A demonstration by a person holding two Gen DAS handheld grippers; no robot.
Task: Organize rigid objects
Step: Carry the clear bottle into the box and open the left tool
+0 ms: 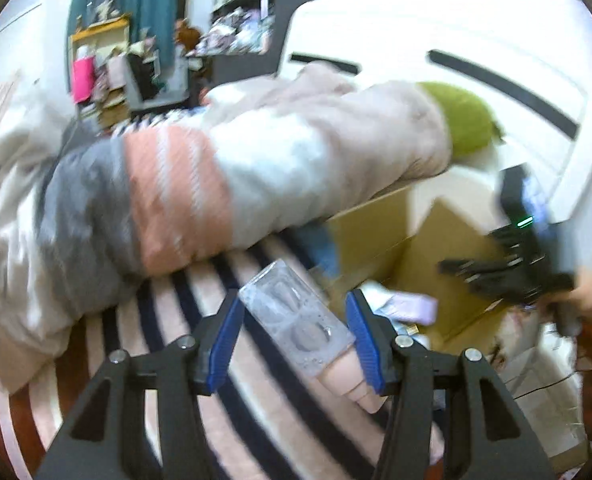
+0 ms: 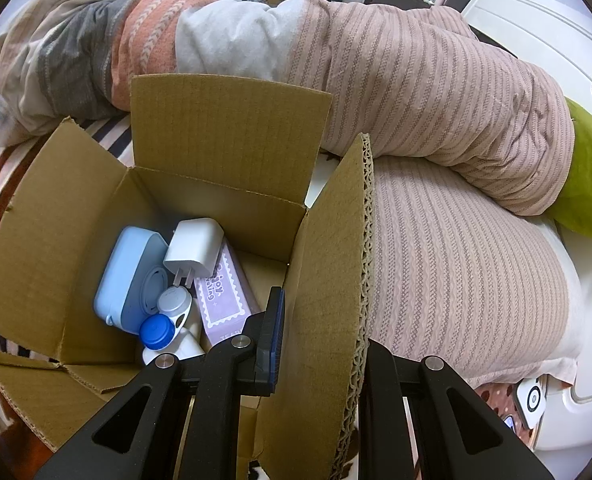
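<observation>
On the striped bedcover [image 1: 200,420], our wide-open, empty left gripper [image 1: 294,336] straddles a clear blister pack [image 1: 296,312], seemingly light, slick and best pinched by its long edges, while our right gripper [image 2: 319,344] grips the cardboard box [image 2: 232,140] by its flap.

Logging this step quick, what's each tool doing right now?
Left tool: open, straddling a clear case, not gripping.
Right tool: astride a box flap; grip unclear.
</observation>
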